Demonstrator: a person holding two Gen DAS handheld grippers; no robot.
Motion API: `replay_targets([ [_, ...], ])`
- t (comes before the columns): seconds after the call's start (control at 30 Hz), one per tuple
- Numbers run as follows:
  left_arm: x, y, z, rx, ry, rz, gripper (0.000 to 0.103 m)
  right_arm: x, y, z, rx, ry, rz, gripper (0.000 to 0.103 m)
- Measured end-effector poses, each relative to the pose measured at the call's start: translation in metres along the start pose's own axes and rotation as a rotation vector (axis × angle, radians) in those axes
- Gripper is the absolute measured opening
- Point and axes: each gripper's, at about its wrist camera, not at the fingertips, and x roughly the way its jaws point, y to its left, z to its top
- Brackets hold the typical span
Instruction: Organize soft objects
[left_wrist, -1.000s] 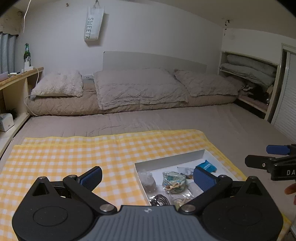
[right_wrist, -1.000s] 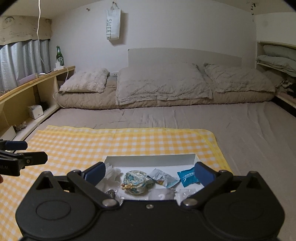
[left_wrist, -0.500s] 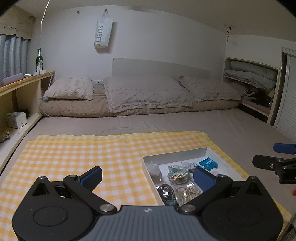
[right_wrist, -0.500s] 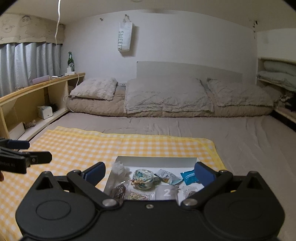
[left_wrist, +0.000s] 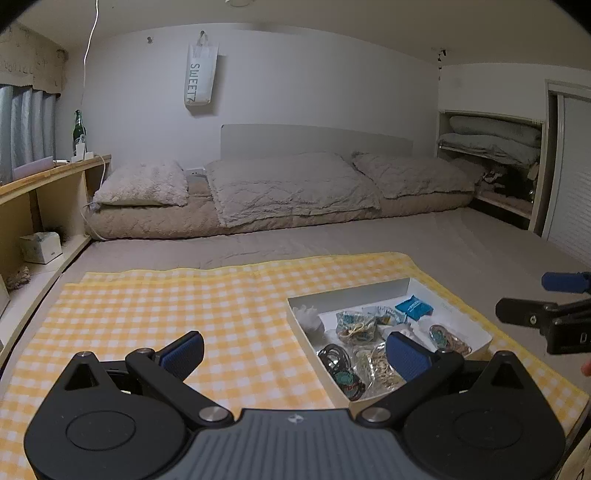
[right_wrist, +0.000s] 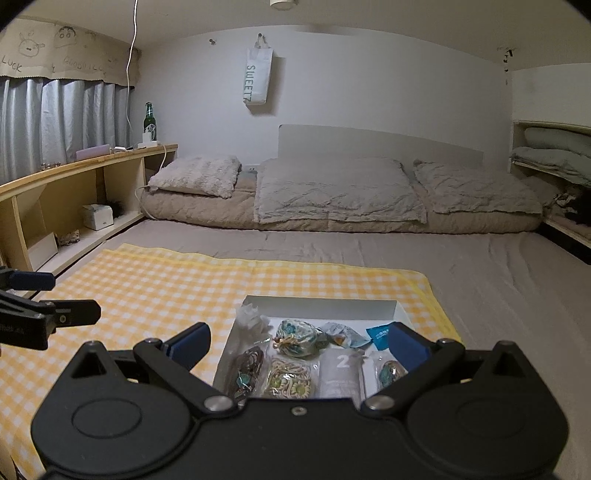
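Hovering over the white tray (right_wrist: 400, 312), with the right gripper (right_wrist: 297, 341) spread wide and holding nothing. Held the left gripper (left_wrist: 293, 350) likewise wide and bare, off the tray's left edge above the yellow checked cloth (left_wrist: 166, 299).

Judged the risks thus: could snag two packets at once, since the clear bags overlap near the tray's near edge; could drag the light tray across the cloth if a pad caught its low wall; could crush or slip off the crinkly film, being slick and limp. Might also knock one gripper against the other above so small a tray.

Found all the soft things inside the tray, none on the cloth around it. Against the tray's far wall: a white crumpled wad (right_wrist: 251, 317) at the left corner, a blue sachet (right_wrist: 378, 334) toward the right. At the tray's middle: a patterned drawstring pouch (right_wrist: 297, 338), with a pale foil packet (right_wrist: 340, 334) just right of it. Along the tray's near edge: clear bags of dark hair ties (right_wrist: 247, 367) and rubber bands (right_wrist: 290, 376), then a white packet marked 2 (right_wrist: 340, 373).

Could not tell whether sorting was done or pending.
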Motion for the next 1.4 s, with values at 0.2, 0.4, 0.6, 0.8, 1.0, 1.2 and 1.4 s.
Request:
replay_targets([
  [0.2, -0.004, -0.001, -0.009, 0.009, -0.004, 0.031, 0.103, -0.007, 0.005, -0.006, -0.008, -0.009, -0.011, 0.103],
  [0.4, -0.004, 0.001, -0.014, -0.008, 0.007, 0.025, 0.103, -0.01, 0.008, -0.011, -0.023, -0.015, -0.017, 0.103],
  [0.6, -0.006, 0.0, -0.017, 0.003, 0.007, 0.028, 0.103, -0.012, 0.014, -0.015, -0.052, -0.012, -0.029, 0.103],
  [0.8, -0.007, 0.0, -0.018, 0.0, 0.002, 0.029, 0.103, -0.012, 0.012, -0.016, -0.049, -0.007, -0.029, 0.103],
  [1.0, -0.009, 0.001, -0.017, -0.006, 0.006, 0.025, 0.103, -0.012, 0.012, -0.016, -0.048, -0.007, -0.03, 0.103],
  [1.2, -0.009, 0.002, -0.017, -0.009, 0.007, 0.023, 0.103, -0.011, 0.012, -0.016, -0.045, -0.008, -0.031, 0.103],
  [1.4, -0.009, -0.001, -0.018, -0.009, 0.009, 0.021, 0.103, -0.012, 0.013, -0.017, -0.052, -0.008, -0.03, 0.103],
])
